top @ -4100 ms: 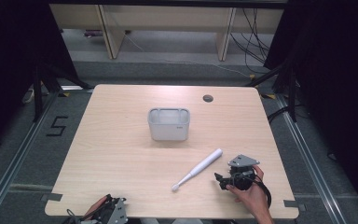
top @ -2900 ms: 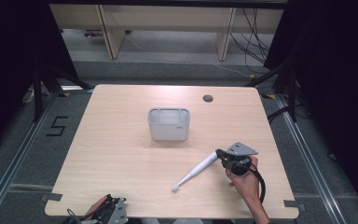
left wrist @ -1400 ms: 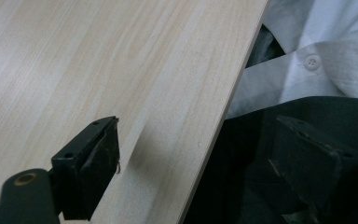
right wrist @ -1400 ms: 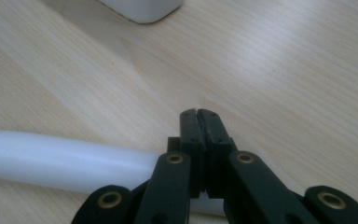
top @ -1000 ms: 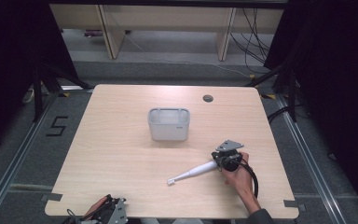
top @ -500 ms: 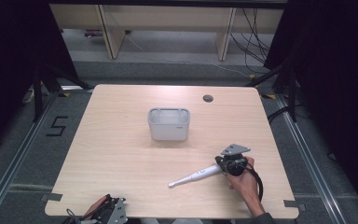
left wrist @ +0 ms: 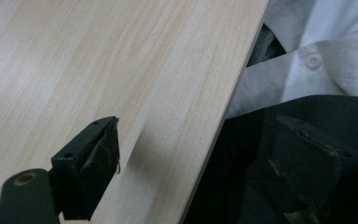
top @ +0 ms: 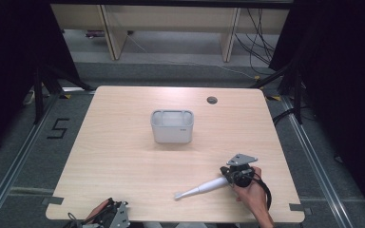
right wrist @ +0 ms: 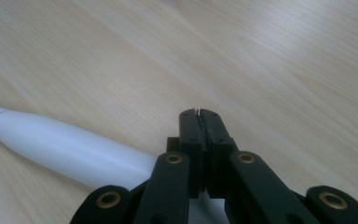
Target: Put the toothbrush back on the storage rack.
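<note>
In the high view, the right gripper is in the lower right part of the frame, above the wooden table. A hand comes in from the bottom edge and holds this gripper from behind, and a black cable loops beside the hand. A white electric toothbrush lies on the table just to the left of the gripper. Its thick handle end is at the gripper and its thin brush end points to the lower left, near the front edge of the table.

In the right gripper view, the two black jaws are pressed together at the centre of the frame, with nothing between them. The white toothbrush lies to the left of the jaws and passes under the gripper body at the bottom of the frame. I cannot tell if the jaws touch it.

A grey plastic basket stands upright near the middle of the table, well apart from the toothbrush.

The left gripper is at the bottom edge of the high view, at the front edge of the table. In the left gripper view its jaws are wide apart and hold nothing: one jaw is over the wood at the lower left, the other is past the table edge at the lower right, in front of dark and white clothing.
</note>
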`<move>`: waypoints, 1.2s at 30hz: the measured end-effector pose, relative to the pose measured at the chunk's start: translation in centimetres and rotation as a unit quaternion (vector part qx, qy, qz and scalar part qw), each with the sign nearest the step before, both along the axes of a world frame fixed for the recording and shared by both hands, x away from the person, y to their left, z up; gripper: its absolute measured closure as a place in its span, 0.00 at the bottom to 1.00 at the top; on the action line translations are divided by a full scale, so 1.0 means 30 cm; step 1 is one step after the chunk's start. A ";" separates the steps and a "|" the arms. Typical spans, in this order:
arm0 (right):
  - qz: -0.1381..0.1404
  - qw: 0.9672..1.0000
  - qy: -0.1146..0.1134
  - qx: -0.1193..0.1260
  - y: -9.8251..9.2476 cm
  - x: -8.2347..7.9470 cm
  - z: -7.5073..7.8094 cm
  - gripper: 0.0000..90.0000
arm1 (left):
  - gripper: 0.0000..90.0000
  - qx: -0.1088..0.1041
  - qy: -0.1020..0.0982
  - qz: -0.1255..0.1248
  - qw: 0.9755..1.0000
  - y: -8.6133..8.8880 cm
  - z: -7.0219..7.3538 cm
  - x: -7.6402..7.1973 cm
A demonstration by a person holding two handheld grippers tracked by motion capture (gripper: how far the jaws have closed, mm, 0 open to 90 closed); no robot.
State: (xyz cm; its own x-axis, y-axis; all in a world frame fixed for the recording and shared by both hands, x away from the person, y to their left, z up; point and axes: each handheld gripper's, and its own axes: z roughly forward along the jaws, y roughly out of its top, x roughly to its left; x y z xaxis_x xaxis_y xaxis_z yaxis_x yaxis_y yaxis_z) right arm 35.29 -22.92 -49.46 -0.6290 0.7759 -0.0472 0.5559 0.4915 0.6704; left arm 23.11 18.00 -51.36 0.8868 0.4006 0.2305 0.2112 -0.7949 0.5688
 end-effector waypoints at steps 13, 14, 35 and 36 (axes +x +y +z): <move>0.011 1.000 0.004 -0.005 -0.012 -0.060 0.001 0.98 | 0.17 -0.001 0.002 0.001 1.000 -0.001 -0.002 -0.001; 0.006 1.000 0.003 -0.005 -0.010 -0.068 0.001 0.98 | 0.17 0.000 0.002 0.000 1.000 -0.001 -0.002 -0.001; 0.010 1.000 -0.005 -0.020 -0.023 -0.160 0.006 0.97 | 0.17 -0.001 0.002 0.002 1.000 -0.001 -0.002 0.000; 0.009 1.000 -0.005 -0.019 -0.022 -0.165 0.006 0.97 | 0.17 0.000 0.002 0.001 1.000 -0.001 -0.002 0.000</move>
State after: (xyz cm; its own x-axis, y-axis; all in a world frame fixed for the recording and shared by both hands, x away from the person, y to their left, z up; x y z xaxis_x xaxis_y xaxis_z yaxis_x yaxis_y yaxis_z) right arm 30.34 -23.59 -49.28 -0.6428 0.7615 -0.0828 0.5396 0.5269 0.6566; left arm 23.10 17.98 -51.41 0.8869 0.4024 0.2270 0.2149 -0.7942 0.5683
